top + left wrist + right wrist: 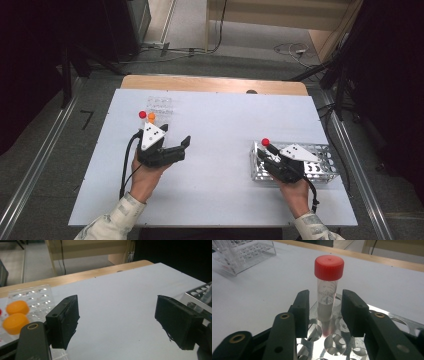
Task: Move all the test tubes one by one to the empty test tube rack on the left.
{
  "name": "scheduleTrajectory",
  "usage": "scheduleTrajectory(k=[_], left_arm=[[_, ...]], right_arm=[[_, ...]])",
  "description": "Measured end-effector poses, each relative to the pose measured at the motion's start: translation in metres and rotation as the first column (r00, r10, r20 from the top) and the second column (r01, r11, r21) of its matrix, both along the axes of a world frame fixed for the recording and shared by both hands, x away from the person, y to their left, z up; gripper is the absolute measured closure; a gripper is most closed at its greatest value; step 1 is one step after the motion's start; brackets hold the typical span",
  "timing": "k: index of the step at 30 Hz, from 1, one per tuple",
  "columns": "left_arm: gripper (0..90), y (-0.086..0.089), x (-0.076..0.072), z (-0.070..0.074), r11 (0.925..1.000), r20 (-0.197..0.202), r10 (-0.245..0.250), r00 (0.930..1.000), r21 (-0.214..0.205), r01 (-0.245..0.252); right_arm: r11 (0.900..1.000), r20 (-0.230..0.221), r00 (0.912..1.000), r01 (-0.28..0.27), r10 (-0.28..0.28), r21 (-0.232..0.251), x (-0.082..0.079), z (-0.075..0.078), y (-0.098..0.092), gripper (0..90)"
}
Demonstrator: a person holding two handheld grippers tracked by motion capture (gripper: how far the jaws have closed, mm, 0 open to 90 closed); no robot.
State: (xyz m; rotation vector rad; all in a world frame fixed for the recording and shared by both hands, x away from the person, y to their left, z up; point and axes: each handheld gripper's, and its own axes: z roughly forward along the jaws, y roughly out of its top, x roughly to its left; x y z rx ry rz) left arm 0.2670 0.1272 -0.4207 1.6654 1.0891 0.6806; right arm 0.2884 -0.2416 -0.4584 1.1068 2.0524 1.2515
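Two grippers on the go over a white tabletop [220, 150], one in each hand. Closest to the person, down at about 4 o'clock in the high view, the right gripper [266, 150] sits over the near-left corner of a metal tube rack [320, 150]. Its own view gives the good look: a clear tube with a red cap [329, 267] stands upright in one of the rack's holes [334, 341], and the two black fingers [302, 310] sit either side of the tube body, below the cap. There's a thin gap on both sides, so they bracket it closely rather than pinch it, though honestly the left gap is tight enough that I wouldn't swear there's zero contact.

Over at about 9 o'clock, the left gripper [175, 137] hangs above bare tabletop with its fingers [65, 320] spread wide and nothing between them, pointing off toward 2 o'clock.

Just past it, toward 11 o'clock, a clear plastic rack [160, 107] sits further back with two orange caps [15, 315] and a red one [142, 114] poking up at its near edge. Beyond that is the wooden far edge [210, 84] of the table.
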Motion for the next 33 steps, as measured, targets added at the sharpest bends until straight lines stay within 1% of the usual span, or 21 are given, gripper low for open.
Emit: scheduleTrajectory(k=[4, 9, 14, 17, 20, 24, 27, 29, 33], left_arm=[[19.8, -0.004, -0.001, -0.002, 0.9999, -0.006, -0.014, 0.9999, 0.002, 0.014], [19.8, -0.004, 0.0, -0.003, 0.9999, -0.01, -0.017, 0.9998, 0.004, 0.017], [19.8, -0.005, -0.001, -0.003, 0.9998, -0.009, -0.018, 0.9998, 0.001, 0.018], [19.8, -0.005, -0.001, -0.003, 0.9998, -0.01, -0.019, 0.9998, 0.001, 0.019], [19.5, -0.005, -0.001, -0.003, 0.9998, -0.011, -0.021, 0.9997, -0.002, 0.021], [18.8, -0.007, -0.001, -0.003, 0.9997, -0.012, -0.024, 0.9996, -0.003, 0.024], [17.8, -0.007, -0.001, -0.003, 0.9996, -0.022, -0.028, 0.9994, -0.001, 0.028], [17.7, -0.007, -0.001, -0.003, 0.9996, -0.022, -0.027, 0.9994, -0.002, 0.027], [17.6, -0.007, -0.001, -0.003, 0.9996, -0.02, -0.027, 0.9994, -0.007, 0.027]], right_arm=[[1.0, -0.006, 1.0, 0.002, -0.002, 0.006, 0.001, 0.0, 0.001, 65.5], [1.0, -0.021, 0.9998, -0.002, 0.002, -0.004, 0.002, -0.001, 0.003, 70.0], [1.0, -0.019, 0.9998, 0.007, -0.007, -0.003, 0.002, 0.0, 0.002, 71.1], [0.9999, -0.004, 1.0, 0.007, -0.007, 0.007, 0.0, 0.003, 0.002, 71.1], [0.9999, 0.02, 0.9998, 0.001, -0.002, 0.014, -0.003, 0.01, 0.001, 71.1], [0.9997, 0.044, 0.999, -0.005, 0.004, 0.025, -0.006, 0.024, -0.001, 71.1], [0.9992, 0.068, 0.9977, -0.009, 0.006, 0.038, -0.009, 0.036, -0.003, 71.1], [0.999, 0.087, 0.9962, -0.009, 0.005, 0.045, -0.012, 0.043, -0.004, 71.2], [0.998, 0.108, 0.994, -0.023, 0.017, 0.059, -0.017, 0.053, -0.004, 71.2]])
